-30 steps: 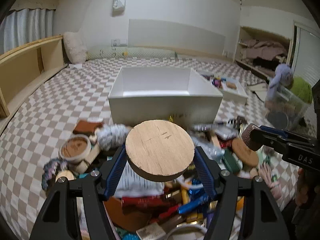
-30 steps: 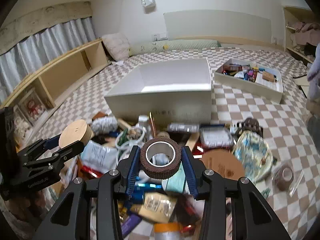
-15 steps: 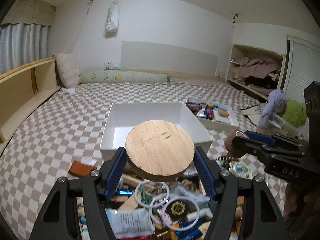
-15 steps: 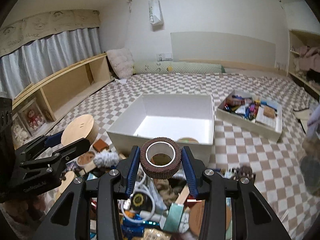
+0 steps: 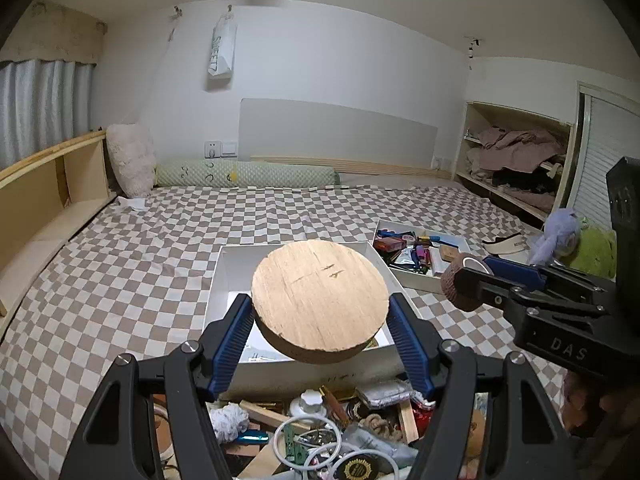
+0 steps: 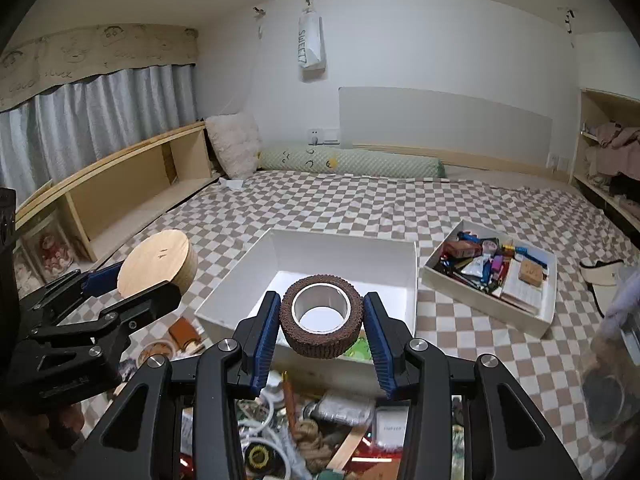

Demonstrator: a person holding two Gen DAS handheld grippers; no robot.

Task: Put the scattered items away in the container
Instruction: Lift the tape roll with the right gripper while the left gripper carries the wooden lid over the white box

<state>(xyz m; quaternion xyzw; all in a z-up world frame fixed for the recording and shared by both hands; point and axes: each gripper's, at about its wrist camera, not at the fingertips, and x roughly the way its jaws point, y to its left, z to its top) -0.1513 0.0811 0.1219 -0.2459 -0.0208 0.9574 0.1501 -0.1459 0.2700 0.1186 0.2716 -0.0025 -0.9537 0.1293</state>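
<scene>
- L gripper [image 5: 320, 316], frame centre: fingers clamp a flat round wood disc [image 5: 320, 300], rough-grained face up.
- Box [image 5: 224, 276], white, open: just behind and below disc.
- R gripper [image 6: 322, 320], centre: grips a brown ribbed tape roll [image 6: 322, 316], hollow axis toward camera, above the box's near wall.
- Clutter pile [image 6: 304, 440], bottom: still to sort.

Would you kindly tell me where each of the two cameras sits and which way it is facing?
Left wrist: on the left gripper, looking along its fingers, shut on the wooden disc, toward the white box; the right gripper shows at right.
Right wrist: on the right gripper, shut on the brown tape roll, facing the same box; the left gripper shows at left.
Shared: box, smaller tray, checkered bedding.
</scene>
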